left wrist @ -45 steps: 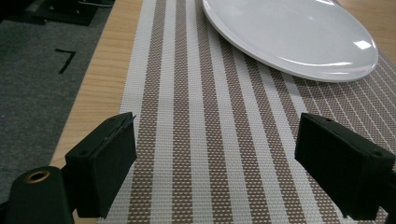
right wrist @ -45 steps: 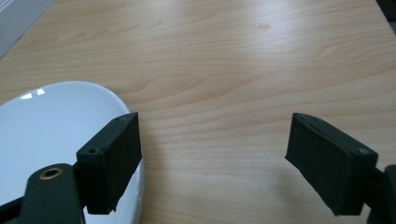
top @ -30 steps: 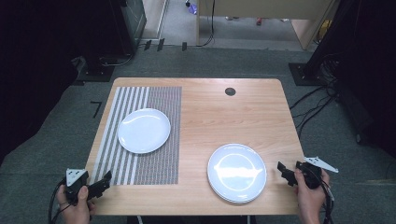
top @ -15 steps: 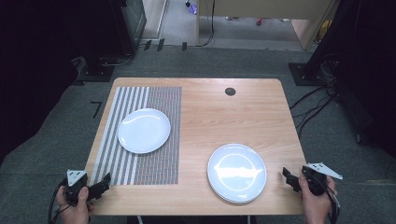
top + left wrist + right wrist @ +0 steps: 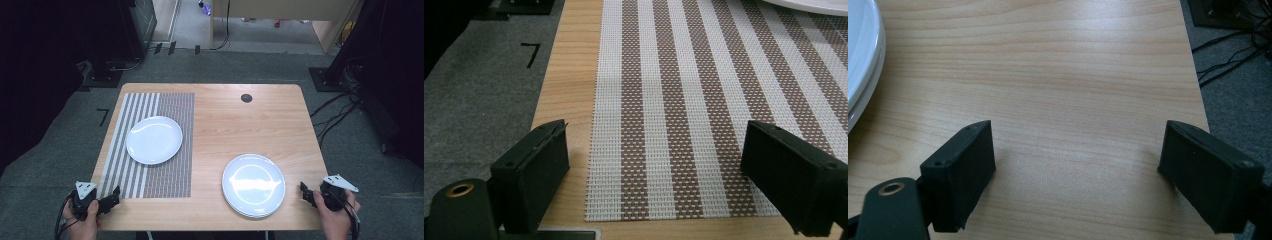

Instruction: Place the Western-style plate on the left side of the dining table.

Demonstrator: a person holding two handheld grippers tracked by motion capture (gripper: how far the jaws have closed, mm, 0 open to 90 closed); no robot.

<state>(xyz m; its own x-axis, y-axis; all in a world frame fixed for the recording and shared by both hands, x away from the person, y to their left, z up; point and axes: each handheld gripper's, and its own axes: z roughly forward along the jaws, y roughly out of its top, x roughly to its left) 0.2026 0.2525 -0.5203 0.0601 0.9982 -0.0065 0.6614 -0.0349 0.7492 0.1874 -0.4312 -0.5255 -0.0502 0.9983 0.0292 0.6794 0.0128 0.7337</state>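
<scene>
A wooden table (image 5: 235,125) fills the middle of the high view. A striped mat (image 5: 165,170) covers its left part, and one white plate (image 5: 154,140) lies on the mat, left of centre in the frame; nothing lies on it. A stack of plates (image 5: 253,184) sits on bare wood at lower right of centre, its top plate also bare. A small dark round hole (image 5: 246,98) marks the table's far side, upper centre.

The left gripper (image 5: 111,197) is held at the lower left of the frame, by the mat's near corner, well apart from the single plate. In the left gripper view its jaws stand spread wide with nothing between them; the mat (image 5: 704,110) runs beneath them and the plate's rim (image 5: 809,4) shows at the upper right edge.

The right gripper (image 5: 306,192) is at the lower right, just beside the stack. In the right gripper view its jaws are likewise spread and hold nothing, over bare wood (image 5: 1063,75), with the stack's edge (image 5: 860,60) at the upper left.
</scene>
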